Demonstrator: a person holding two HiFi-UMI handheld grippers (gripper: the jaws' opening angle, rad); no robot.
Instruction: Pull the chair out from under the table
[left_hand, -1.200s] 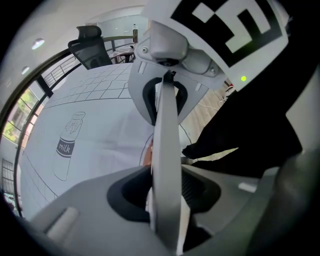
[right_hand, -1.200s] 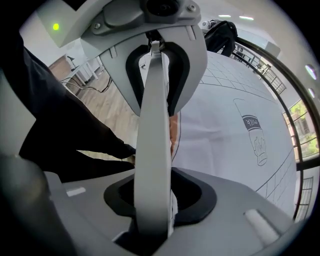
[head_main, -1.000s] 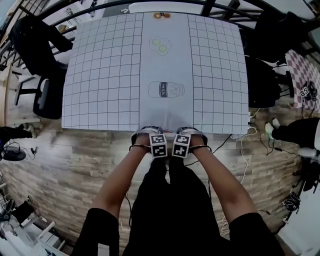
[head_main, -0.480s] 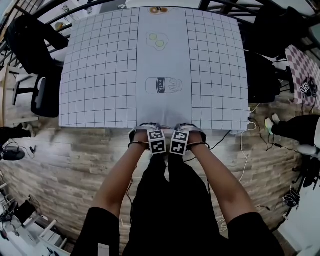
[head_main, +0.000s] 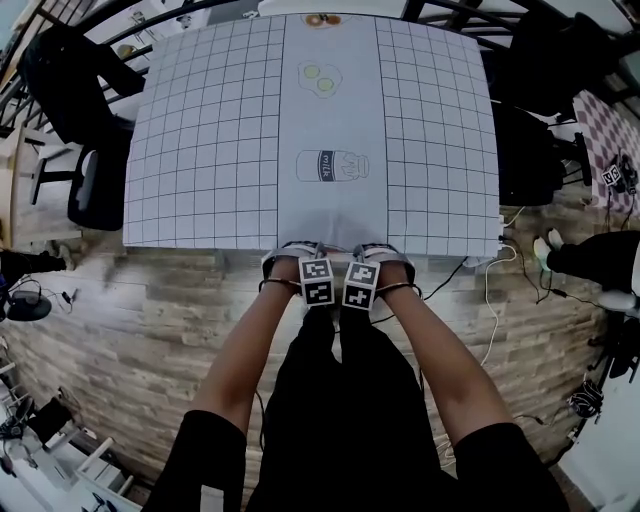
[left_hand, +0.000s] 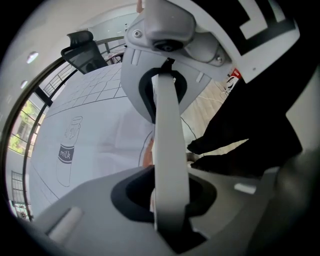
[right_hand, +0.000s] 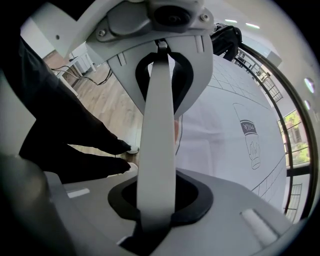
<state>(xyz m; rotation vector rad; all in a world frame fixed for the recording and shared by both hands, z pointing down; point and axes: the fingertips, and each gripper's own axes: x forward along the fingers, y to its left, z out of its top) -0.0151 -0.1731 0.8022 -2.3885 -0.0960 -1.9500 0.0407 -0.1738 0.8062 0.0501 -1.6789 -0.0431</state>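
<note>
Both grippers point down at the near edge of the table (head_main: 200, 150), side by side with their marker cubes almost touching. The chair is nearly all hidden under the checked cloth and my hands. Only a brownish curved edge of the chair back (left_hand: 146, 156) shows at the left gripper (left_hand: 167, 165), and the same chair back edge (right_hand: 176, 131) shows at the right gripper (right_hand: 157, 165). From above, the left gripper (head_main: 303, 262) and right gripper (head_main: 378, 262) hang over it. Both pairs of jaws have just been closing, with that edge between them.
A milk bottle drawing (head_main: 332, 166) marks the cloth's middle strip. A black office chair (head_main: 95, 190) stands at the table's left side, and dark chairs (head_main: 525, 160) stand at its right. Cables (head_main: 490, 300) trail over the wooden floor. My legs stand right behind the grippers.
Both hands stay at the table's near edge. Only the head view has shifted slightly; the jaws themselves do not show in it.
</note>
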